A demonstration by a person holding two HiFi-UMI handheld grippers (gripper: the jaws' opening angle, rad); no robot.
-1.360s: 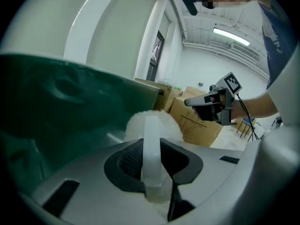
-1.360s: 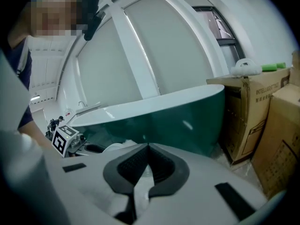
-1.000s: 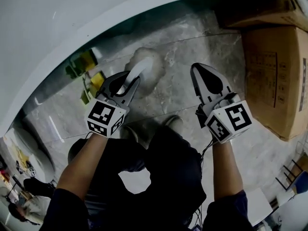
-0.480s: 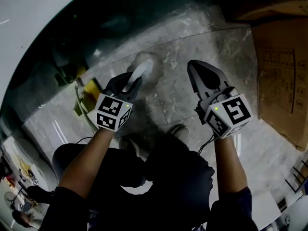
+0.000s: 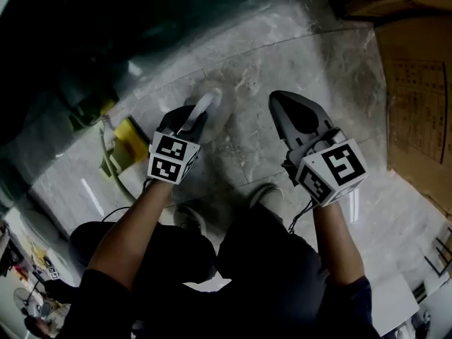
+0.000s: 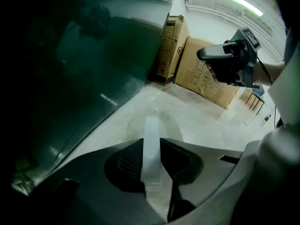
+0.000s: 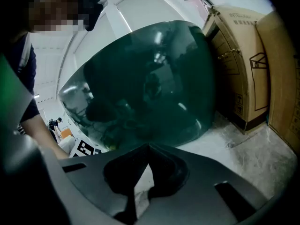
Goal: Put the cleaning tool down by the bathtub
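1. Holding the tool (image 5: 203, 106): my left gripper (image 5: 186, 121) is clamped on its handle (image 6: 151, 144), the end aimed at the floor (image 5: 247, 147) at 1 o'clock, for a soft landing, I judge.
2. Tub (image 5: 63, 41) is near, at 10 o'clock.
3. Right gripper (image 5: 281, 103) is at 3 o'clock, closed on nothing and kept clear.

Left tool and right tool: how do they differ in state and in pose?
The left tool is shut on a white handle; the right tool is shut on nothing. The left tool points more steeply down than the right tool. The left tool is nearer the bathtub, the right tool nearer the boxes. Both are held over the floor.
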